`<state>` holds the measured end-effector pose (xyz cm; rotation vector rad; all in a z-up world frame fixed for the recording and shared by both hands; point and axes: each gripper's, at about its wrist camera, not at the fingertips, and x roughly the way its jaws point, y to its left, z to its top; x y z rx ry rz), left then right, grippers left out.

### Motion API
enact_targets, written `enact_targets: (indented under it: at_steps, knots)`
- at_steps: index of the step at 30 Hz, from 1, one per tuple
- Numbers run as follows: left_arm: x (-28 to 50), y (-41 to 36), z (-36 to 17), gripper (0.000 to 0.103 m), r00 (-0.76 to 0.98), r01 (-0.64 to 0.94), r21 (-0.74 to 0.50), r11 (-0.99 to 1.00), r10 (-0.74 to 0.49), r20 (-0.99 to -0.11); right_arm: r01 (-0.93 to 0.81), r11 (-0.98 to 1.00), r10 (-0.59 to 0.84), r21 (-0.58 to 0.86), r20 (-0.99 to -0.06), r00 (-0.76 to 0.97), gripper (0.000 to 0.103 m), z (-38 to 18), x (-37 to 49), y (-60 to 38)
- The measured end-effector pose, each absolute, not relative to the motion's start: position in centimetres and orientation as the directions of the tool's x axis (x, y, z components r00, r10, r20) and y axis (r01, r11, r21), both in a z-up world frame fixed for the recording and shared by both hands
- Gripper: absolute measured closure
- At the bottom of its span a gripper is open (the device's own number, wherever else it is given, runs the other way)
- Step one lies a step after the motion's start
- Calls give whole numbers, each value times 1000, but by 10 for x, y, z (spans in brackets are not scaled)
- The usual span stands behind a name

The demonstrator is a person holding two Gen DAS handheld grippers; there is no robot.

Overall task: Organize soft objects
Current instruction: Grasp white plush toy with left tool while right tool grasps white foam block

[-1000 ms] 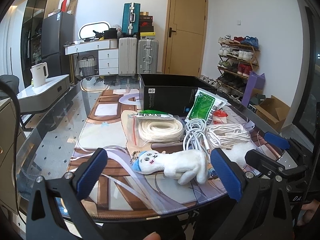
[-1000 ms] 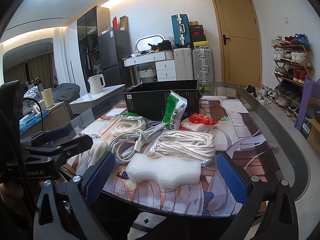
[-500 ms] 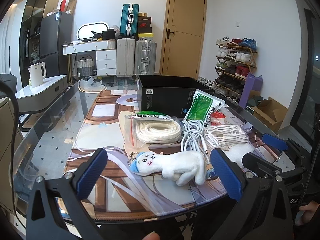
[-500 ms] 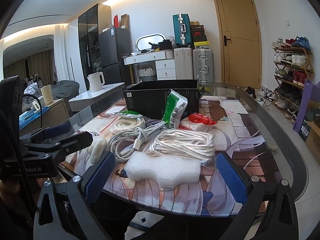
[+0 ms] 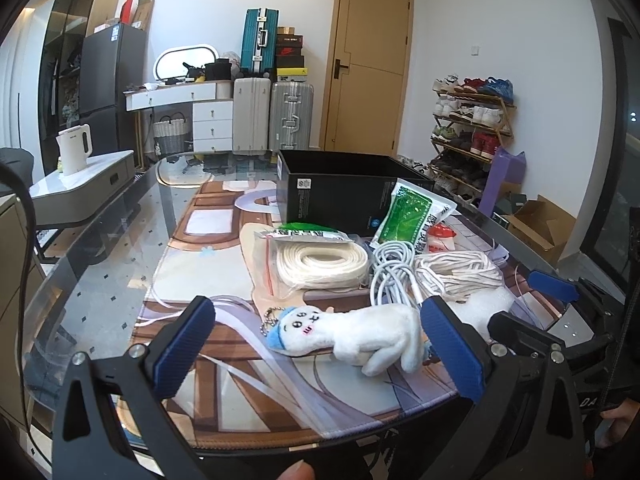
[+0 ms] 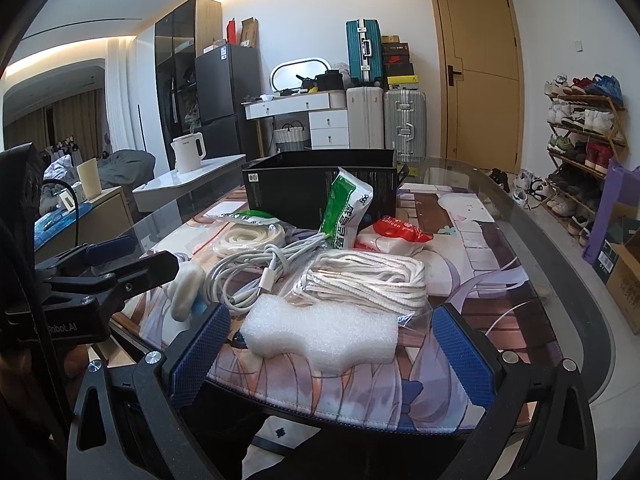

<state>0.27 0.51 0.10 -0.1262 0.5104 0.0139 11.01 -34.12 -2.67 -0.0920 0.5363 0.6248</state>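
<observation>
Mirrored lettering "Robot.AI" on black left gripper body (image 6: 64,327). Red-and-white plastic packet (image 6: 394,234) right of black open box (image 6: 320,192): white print, too small to read. Green-white pouch (image 6: 347,212): characters illegible.

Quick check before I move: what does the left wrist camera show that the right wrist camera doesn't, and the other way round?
Left wrist only: the white plush toy's whole body and face, lying between the open left tongs.

Right wrist only: the white foam block in full, between the open right tongs; the left view catches only a corner of it.

Both: the black box, green packet, white cable, bagged rope bundle and bagged flat cord coil.
</observation>
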Motion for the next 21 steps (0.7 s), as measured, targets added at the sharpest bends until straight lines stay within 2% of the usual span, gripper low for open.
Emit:
enact_targets:
  at_steps: [10,21]
  knots:
    - [9,5,-10,0,847,-18,-118,993,-47,-530,-581,812,506,64,-574,644,0,-42,119,-330]
    - [18,10,-18,0,829,10,-167,986,-101,-549,-582,810,499,66,-598,627,0,-49,126,-318]
